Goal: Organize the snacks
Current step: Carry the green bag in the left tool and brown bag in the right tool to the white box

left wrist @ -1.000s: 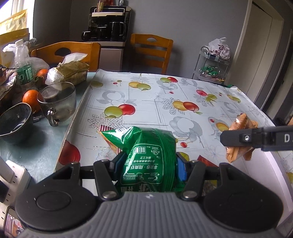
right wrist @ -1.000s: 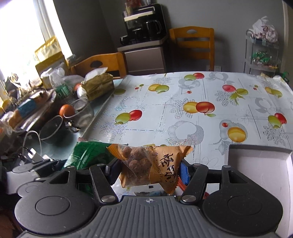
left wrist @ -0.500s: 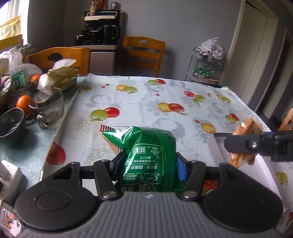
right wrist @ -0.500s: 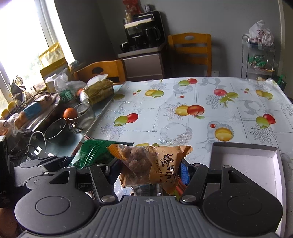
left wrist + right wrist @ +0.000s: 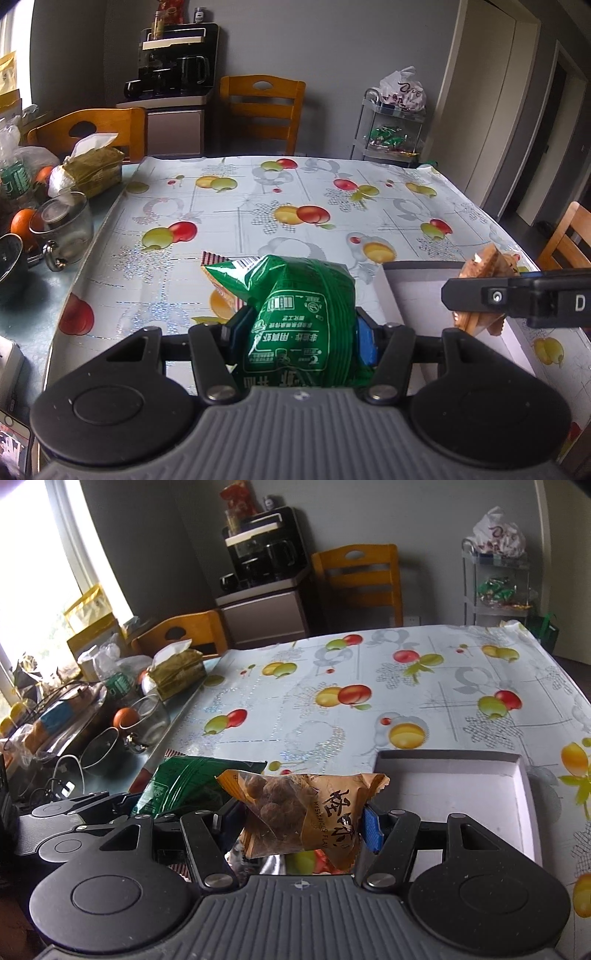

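Observation:
My left gripper (image 5: 299, 328) is shut on a green snack bag (image 5: 295, 314), held above the fruit-patterned tablecloth (image 5: 258, 206). My right gripper (image 5: 303, 819) is shut on an orange snack bag (image 5: 306, 812) with brown balls showing through its clear window. In the left wrist view the right gripper's finger (image 5: 517, 301) crosses at the right with the orange bag (image 5: 484, 264) behind it. In the right wrist view the green bag (image 5: 184, 786) and the left gripper sit at the left. A shallow white box (image 5: 517, 797) lies open on the table to the right of both.
At the table's left edge stand a glass mug (image 5: 62, 225), a dark bowl (image 5: 11, 262), an orange (image 5: 20, 225), a tissue pack (image 5: 92, 170) and bottles. Another striped packet (image 5: 218, 258) lies on the cloth behind the green bag. Wooden chairs (image 5: 262, 107) and a wire rack (image 5: 395, 129) stand beyond.
Both grippers have shifted to the right over the table with their bags still held. The white box has come further into view, and the left-edge clutter has slid leftward in the pictures.

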